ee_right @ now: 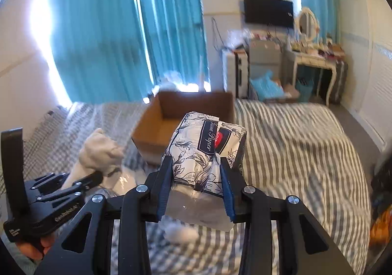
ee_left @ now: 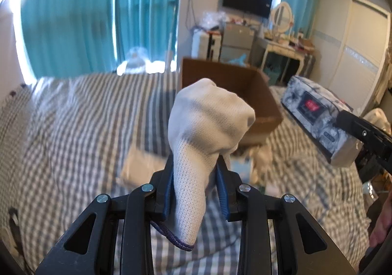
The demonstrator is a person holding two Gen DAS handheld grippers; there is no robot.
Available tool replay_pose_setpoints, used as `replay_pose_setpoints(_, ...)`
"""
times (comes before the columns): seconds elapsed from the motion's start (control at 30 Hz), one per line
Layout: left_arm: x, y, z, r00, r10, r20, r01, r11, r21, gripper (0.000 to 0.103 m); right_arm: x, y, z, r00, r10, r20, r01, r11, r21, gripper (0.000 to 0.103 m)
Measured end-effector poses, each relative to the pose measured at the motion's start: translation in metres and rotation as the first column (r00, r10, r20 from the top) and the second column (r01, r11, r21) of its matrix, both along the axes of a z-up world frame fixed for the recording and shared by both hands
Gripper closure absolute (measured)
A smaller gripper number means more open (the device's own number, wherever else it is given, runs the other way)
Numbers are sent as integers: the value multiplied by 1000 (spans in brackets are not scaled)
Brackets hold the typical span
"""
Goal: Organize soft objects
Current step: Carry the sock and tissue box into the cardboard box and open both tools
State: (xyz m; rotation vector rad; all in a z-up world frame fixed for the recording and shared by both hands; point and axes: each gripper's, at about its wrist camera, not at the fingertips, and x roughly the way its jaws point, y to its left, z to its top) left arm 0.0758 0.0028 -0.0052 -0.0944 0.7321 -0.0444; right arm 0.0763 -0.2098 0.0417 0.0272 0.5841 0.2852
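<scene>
My left gripper (ee_left: pixel 194 164) is shut on a white knit glove (ee_left: pixel 208 123) with a purple cuff and holds it up above the striped bed. It also shows at the left of the right wrist view (ee_right: pixel 98 150). My right gripper (ee_right: pixel 196 169) is shut on a floral tissue paper pack (ee_right: pixel 205 142), also lifted; the pack shows at the right of the left wrist view (ee_left: pixel 316 115). An open brown cardboard box (ee_left: pixel 259 89) (ee_right: pixel 169 125) stands on the bed just beyond both held things.
The grey-striped bedspread (ee_right: pixel 294 142) fills the foreground. Small white and pale-blue items (ee_left: pixel 242 164) lie on it below the grippers, and a white fluffy item (ee_right: pixel 181 233). Teal curtains (ee_left: pixel 73 17), a dressing table (ee_right: pixel 316 57) and a wardrobe (ee_left: pixel 355 54) stand behind.
</scene>
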Motion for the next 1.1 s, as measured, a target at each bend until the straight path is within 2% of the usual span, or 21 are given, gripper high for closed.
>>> replay_pose_setpoints(0.2, 35, 1, 37, 998, -9, 62, 10, 1000, -14, 73, 35, 16, 39, 996, 38, 78, -38, 999, -2, 67)
replay_pose_setpoints(0.37, 79, -4, 46, 997, -18, 80, 17, 1000, 20, 73, 81, 28, 46, 993, 65, 97, -62, 998, -32, 66)
replay_pose_setpoints(0.5, 116, -8, 34, 998, -23, 59, 22, 1000, 22, 73, 125, 36, 30, 993, 88, 74, -85, 995, -49, 66)
replay_pose_setpoints(0.73, 166, -17, -9, 1000, -19, -12, 20, 999, 39, 73, 192, 40, -22, 995, 102, 2, -102, 993, -62, 66)
replay_pose_setpoints(0.9, 184, -25, -30, 999, -34, -41, 37, 997, 70, 71, 210, 34, -55, 994, 106, -37, -108, 993, -48, 64)
replay_pose_setpoints(0.97, 187, -29, -32, 998, -44, -33, 46, 997, 65, 68, 215, 32, -62, 993, 111, -44, -113, 993, -38, 62)
replay_pose_setpoints(1.1, 186, -35, -35, 995, -76, -61, 80, 995, 61, 60, 218, 19, -61, 994, 103, -40, -103, 995, 4, 47)
